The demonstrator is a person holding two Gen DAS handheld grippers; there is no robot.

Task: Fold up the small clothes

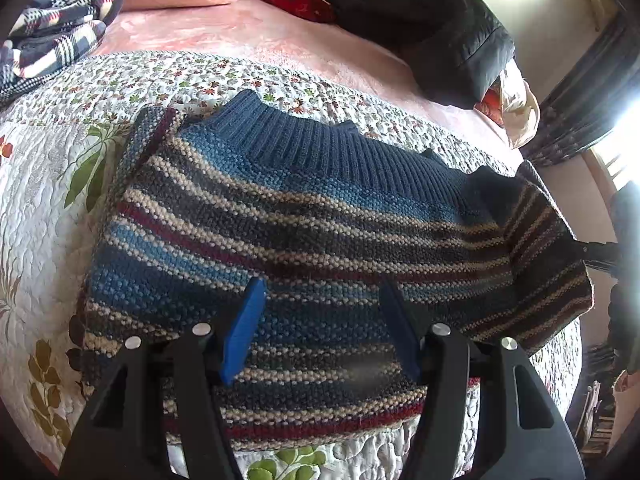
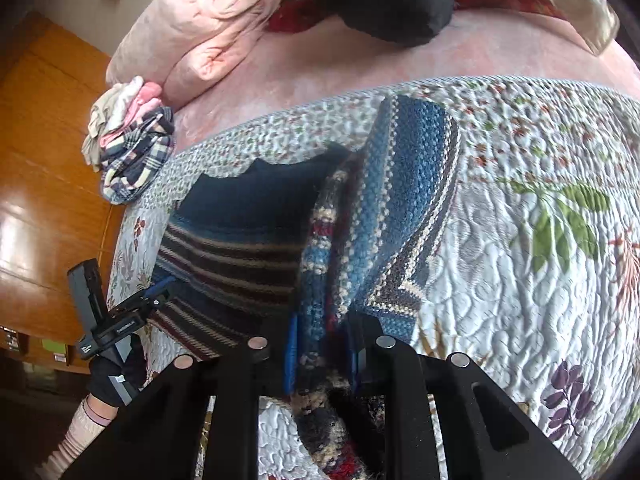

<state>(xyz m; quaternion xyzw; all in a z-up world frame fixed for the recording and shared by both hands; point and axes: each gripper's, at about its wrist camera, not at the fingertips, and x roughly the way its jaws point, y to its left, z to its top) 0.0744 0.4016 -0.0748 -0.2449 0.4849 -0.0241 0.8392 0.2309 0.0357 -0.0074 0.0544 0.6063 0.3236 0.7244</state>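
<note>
**A:** Because the striped sweater (image 1: 280, 232) lies flat on the floral quilt (image 1: 48, 184), its ribbed collar (image 1: 320, 148) on the far side and its hem on the side nearest you, the fold turns on the sleeve (image 2: 404, 200) at the sweater's right edge. Your right gripper (image 2: 320, 356) has that sleeve; it is the nearer one to it by a long way.

**B:** And the sleeve's long axis?

**A:** It runs away from your right gripper toward the collar end, standing up off the quilt in a loose ridge beside the sweater's body. To lay it over, I judge you carry it sideways, across the body, toward the sweater's opposite edge.

**B:** How do your tools stand?

**A:** Your right gripper's blue pads (image 2: 290, 360) are pinched together on the knit of the sleeve, with cloth bunched between and below them. Your left gripper (image 1: 320, 316) sits over the hem half of the sweater's body, fingers spread apart with nothing between them, pointing toward the collar. Whether its tips touch the knit I cannot tell.

**B:** Anything near the sweater to mind?

**A:** A plaid bundle (image 2: 136, 160) sits beyond the collar, well apart from the sweater. Judging from this, your left gripper could pin the body while the sleeve crosses.
</note>
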